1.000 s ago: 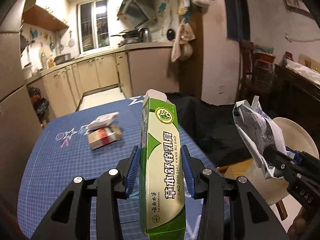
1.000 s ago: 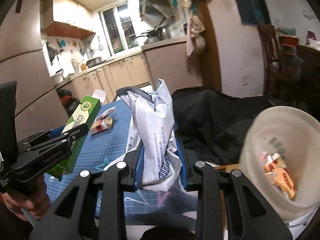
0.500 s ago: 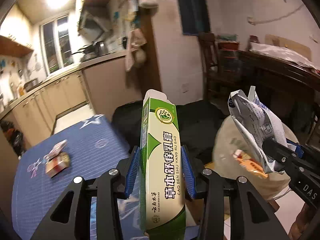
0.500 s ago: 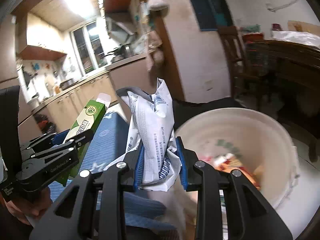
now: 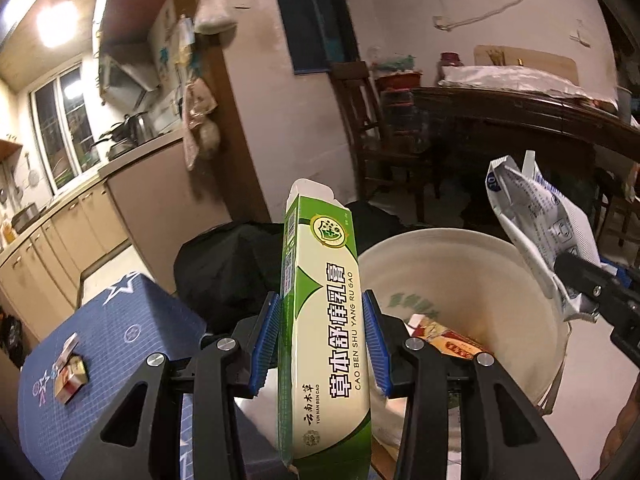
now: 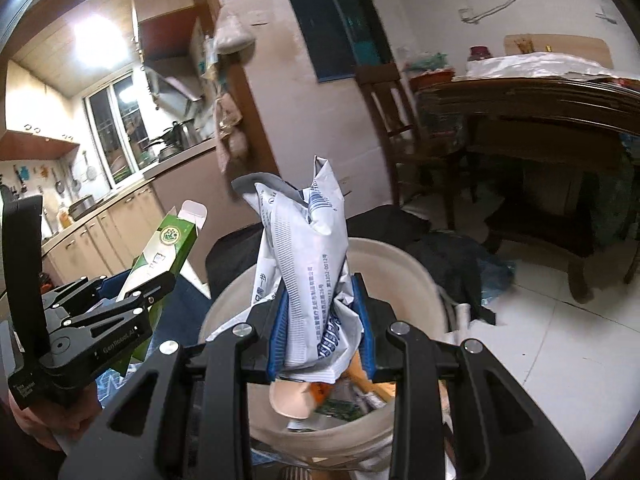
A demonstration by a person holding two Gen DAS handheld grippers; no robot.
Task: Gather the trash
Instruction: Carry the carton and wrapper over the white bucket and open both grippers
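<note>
Left gripper (image 5: pixel 320 340): jaws clamped on upright green carton (image 5: pixel 324 304), beside the bucket (image 5: pixel 460 256).
Right gripper (image 6: pixel 322 328): jaws squeezing crumpled white packet (image 6: pixel 304 256) above bucket.
Desk (image 5: pixel 132 320): small boxes (image 5: pixel 70 376) left.

Dim room, ceiling-lamp glare, fisheye-warped edges
</note>
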